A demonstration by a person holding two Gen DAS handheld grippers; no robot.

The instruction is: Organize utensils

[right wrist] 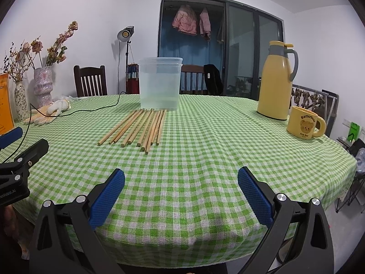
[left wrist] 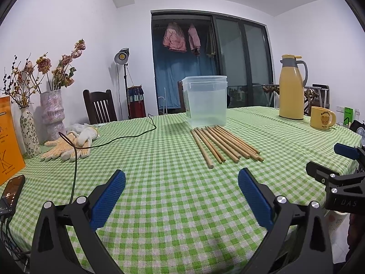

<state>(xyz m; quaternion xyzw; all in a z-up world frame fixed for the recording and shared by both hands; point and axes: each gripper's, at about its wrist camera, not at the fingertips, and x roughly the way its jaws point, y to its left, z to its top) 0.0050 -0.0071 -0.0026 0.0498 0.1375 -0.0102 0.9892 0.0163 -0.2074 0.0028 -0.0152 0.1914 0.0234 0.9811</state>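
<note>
Several wooden chopsticks (left wrist: 224, 143) (right wrist: 141, 129) lie side by side on the green checked tablecloth, their far ends against a translucent plastic container (left wrist: 206, 100) (right wrist: 159, 83) that stands upright and looks empty. My left gripper (left wrist: 181, 182) hovers open over the near part of the table, well short of the chopsticks, nothing between its blue pads. My right gripper (right wrist: 181, 182) is also open and empty near the table's front edge, with the chopsticks ahead and to its left. Each gripper shows at the edge of the other's view.
A yellow thermos jug (left wrist: 292, 89) (right wrist: 277, 82) and a yellow bear mug (left wrist: 322, 117) (right wrist: 304, 123) stand at the right. At the left are work gloves (left wrist: 68, 147), a black cable (left wrist: 114, 140), two flower vases (left wrist: 51, 111), an orange box (left wrist: 10, 137) and a phone (left wrist: 12, 190). Chairs stand behind the table.
</note>
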